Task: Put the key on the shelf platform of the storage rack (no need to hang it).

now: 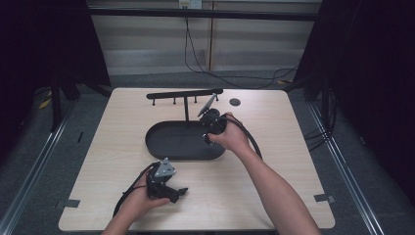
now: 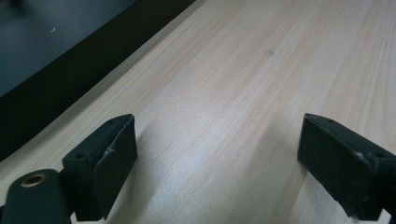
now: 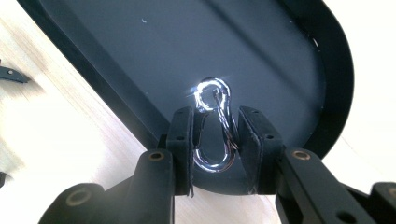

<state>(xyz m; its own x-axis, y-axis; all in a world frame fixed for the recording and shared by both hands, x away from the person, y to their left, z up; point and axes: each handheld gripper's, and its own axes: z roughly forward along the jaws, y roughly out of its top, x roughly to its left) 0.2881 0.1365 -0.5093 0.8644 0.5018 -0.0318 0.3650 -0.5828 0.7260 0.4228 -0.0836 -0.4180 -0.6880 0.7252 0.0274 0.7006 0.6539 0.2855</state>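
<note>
Chrome hook (image 3: 214,126): one, shiny, S-shaped with a closed ring end, hanging above the black oval tray (image 3: 299,70).
Right claw (image 3: 215,140): I am clenching it on that hook.
Left claw (image 2: 217,163): I am keeping it released over the bare wooden tabletop (image 2: 243,84).
Rack (image 1: 185,94): one.

Light wood table (image 1: 274,196) on grey floor (image 1: 29,161); black curtains (image 1: 377,73) either side; pale wall panels (image 1: 147,39) behind.

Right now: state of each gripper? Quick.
Left gripper: open, nothing between the jaws, bare table beneath.
Right gripper: closed on a shiny metal hook, above the black tray.
</note>
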